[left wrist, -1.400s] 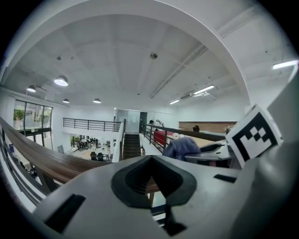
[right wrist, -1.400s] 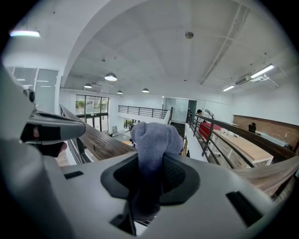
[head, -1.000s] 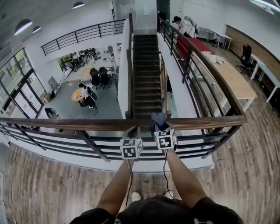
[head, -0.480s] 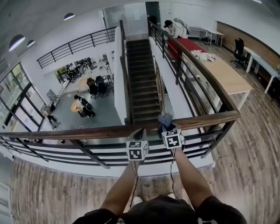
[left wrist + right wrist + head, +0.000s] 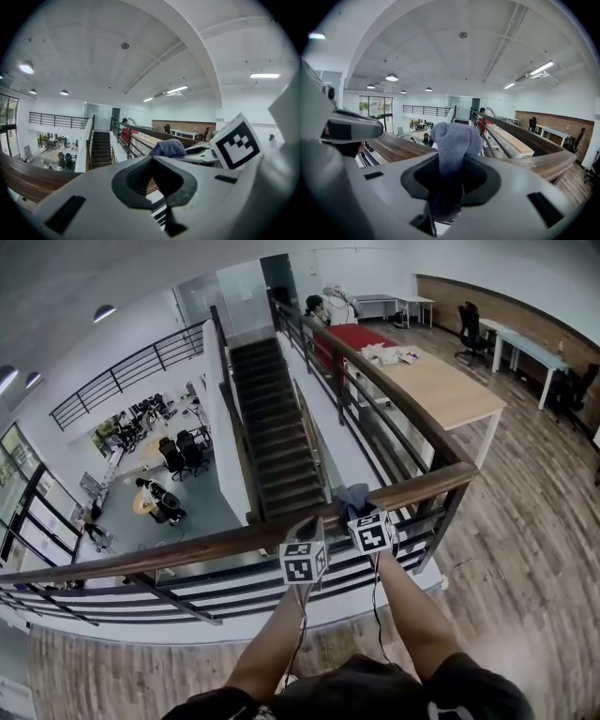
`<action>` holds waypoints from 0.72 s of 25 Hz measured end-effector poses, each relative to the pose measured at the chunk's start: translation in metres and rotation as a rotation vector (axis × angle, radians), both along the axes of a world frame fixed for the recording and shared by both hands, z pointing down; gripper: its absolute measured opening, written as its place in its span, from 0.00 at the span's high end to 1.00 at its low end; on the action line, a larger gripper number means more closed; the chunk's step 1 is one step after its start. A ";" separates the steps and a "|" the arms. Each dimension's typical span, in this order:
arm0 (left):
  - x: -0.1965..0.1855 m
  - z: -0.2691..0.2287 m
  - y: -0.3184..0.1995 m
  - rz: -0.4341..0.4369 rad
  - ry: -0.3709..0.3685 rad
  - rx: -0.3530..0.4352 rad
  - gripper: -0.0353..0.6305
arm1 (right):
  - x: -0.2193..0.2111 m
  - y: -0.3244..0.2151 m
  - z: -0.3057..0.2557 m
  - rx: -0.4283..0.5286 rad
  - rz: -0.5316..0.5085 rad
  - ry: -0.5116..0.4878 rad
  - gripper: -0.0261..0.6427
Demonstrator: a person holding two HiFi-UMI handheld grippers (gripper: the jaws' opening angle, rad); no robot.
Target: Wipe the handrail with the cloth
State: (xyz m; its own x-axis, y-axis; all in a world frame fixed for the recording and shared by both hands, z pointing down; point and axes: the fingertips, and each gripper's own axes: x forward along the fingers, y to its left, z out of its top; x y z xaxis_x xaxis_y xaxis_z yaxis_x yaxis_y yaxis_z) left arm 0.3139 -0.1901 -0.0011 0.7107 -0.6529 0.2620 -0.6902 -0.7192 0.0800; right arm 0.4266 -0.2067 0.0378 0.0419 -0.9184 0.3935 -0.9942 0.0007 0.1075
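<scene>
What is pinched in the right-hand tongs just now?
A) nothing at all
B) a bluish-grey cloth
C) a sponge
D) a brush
B: the right gripper view shows the right tongs shut on a bluish-grey cloth that sticks up between them.

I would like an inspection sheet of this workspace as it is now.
Surface: wooden handrail, bending at the right corner.
Job's things: grey-blue cloth, bunched on the rail top.
Clutter: nothing seen.
Grippers: right hand-held gripper shut on the cloth; left hand-held gripper shut, empty, beside it at the rail.
Cables: a thin cable trails back from each gripper.
Surroundings: staircase beyond the rail, long table at right, people on the lower floor.
</scene>
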 end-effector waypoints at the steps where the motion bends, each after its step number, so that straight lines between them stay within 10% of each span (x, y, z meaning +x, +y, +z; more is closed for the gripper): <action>1: 0.014 -0.001 0.003 0.017 -0.001 0.004 0.95 | 0.017 0.004 0.000 0.000 0.019 -0.007 0.80; 18: 0.188 0.011 0.031 0.206 -0.026 0.010 0.95 | 0.264 0.031 0.014 -0.047 0.266 0.045 0.80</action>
State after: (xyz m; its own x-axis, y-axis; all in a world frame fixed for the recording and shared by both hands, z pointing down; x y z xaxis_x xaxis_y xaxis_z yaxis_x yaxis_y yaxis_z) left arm 0.5020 -0.1590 0.0097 0.8226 -0.4969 0.2766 -0.5300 -0.8461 0.0561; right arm 0.6910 -0.1758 0.0520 0.2977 -0.8536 0.4275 -0.9543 -0.2538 0.1579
